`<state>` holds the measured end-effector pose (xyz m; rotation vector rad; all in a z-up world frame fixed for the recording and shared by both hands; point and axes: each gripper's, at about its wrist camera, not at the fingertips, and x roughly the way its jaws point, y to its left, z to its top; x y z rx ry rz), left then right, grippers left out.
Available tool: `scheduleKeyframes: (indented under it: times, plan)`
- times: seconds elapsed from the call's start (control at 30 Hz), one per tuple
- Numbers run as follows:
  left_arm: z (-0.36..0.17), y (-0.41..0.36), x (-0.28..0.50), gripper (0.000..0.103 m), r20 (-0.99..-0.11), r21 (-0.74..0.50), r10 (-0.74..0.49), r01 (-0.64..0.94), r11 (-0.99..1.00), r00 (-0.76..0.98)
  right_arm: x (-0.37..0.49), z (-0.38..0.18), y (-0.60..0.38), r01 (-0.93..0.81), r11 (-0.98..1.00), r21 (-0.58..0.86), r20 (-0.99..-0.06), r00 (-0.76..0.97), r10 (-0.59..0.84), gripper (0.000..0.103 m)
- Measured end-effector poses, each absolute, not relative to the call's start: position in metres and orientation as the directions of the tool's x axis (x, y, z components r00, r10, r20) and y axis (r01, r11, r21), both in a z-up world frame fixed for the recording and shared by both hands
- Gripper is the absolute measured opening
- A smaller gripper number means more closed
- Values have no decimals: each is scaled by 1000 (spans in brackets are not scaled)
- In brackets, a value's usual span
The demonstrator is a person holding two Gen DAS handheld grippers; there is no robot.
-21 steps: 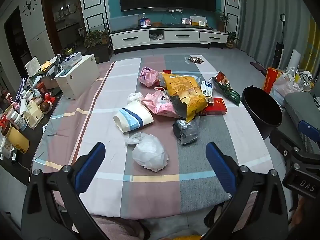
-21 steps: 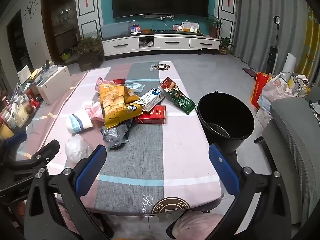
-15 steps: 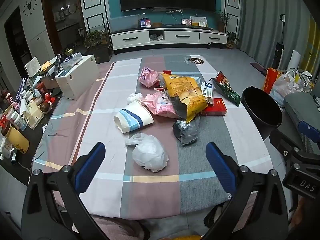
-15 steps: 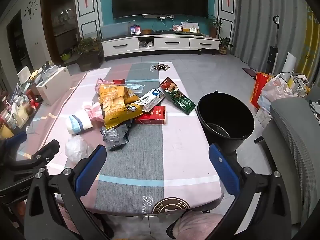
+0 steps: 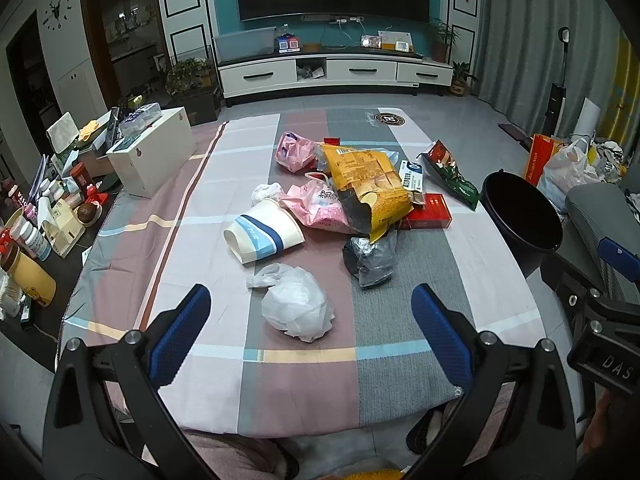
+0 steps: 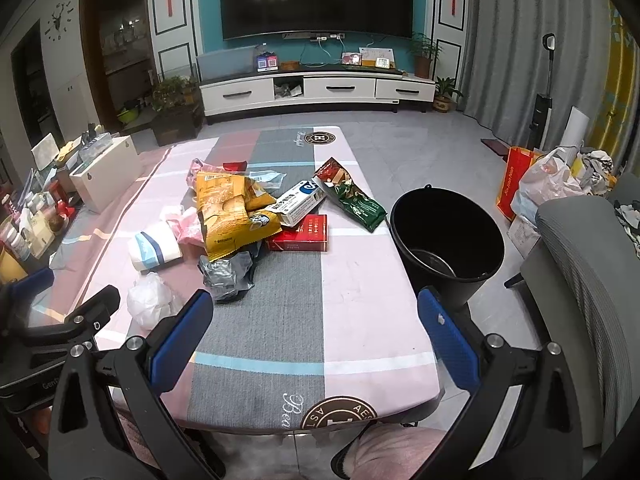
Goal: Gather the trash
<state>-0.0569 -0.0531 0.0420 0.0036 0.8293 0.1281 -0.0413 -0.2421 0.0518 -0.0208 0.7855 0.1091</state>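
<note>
Trash lies in a heap on the cloth-covered table: a crumpled white plastic bag nearest, a tipped paper cup, a grey foil wrapper, a yellow snack bag, pink bags, a red box, a white-blue carton and a green packet. A black bucket stands off the table's right side. My left gripper hangs open over the near edge, the white bag just ahead of its fingers. My right gripper is open over bare cloth, nothing between its fingers.
A white box sits at the table's left edge, with bottles and jars on a low surface beyond it. A grey chair stands right of the bucket. Bags lie on the floor at far right. The person's knees show under both grippers.
</note>
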Motion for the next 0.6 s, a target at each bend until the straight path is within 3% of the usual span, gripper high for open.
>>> scheduleKeyframes:
  times: [0.37,0.6]
  plan:
    - [40,-46,-57,100,-742,13,90,-119,993,665,-45,51,-242,-106,994,5,-660,746,83,100]
    - [39,-40,-54,100,-749,2,87,-128,992,657,-42,47,-246,-104,994,43,-690,716,105,100]
